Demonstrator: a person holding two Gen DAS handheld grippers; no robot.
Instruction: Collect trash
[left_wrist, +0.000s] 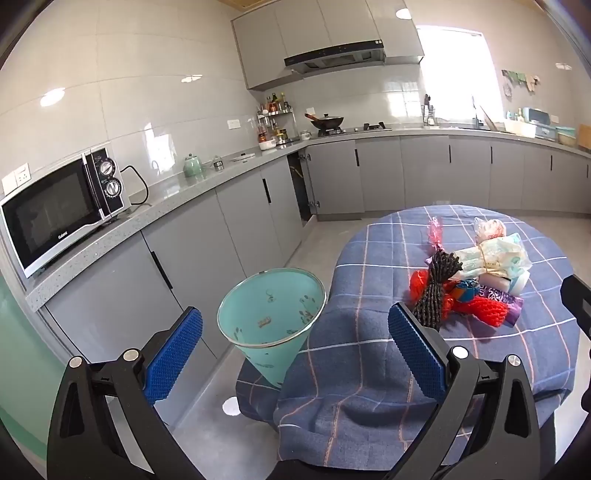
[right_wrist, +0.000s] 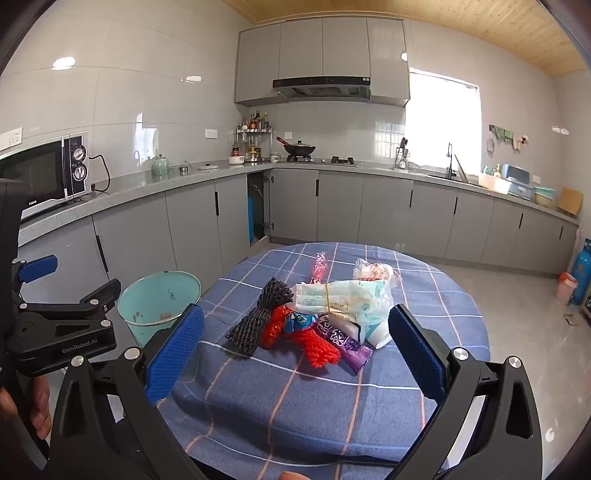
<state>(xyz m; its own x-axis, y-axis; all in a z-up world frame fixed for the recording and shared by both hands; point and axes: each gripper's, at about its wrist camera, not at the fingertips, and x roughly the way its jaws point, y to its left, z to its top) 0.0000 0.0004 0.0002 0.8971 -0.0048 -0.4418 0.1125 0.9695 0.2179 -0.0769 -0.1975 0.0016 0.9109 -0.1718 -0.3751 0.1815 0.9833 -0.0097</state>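
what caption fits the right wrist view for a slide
Open right hand-held gripper facing a trash pile on the checked tablecloth, teal bin on its left.

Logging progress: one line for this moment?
left claw: open, empty | right claw: open, empty | trash pile: on table | bin: beside table

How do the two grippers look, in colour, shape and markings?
Both the left gripper and the right gripper have black angular plastic frames with silver screw heads and two fingers with blue, finely textured pads. In the right wrist view, the left gripper's body carries white "GenRobot.AI" lettering.
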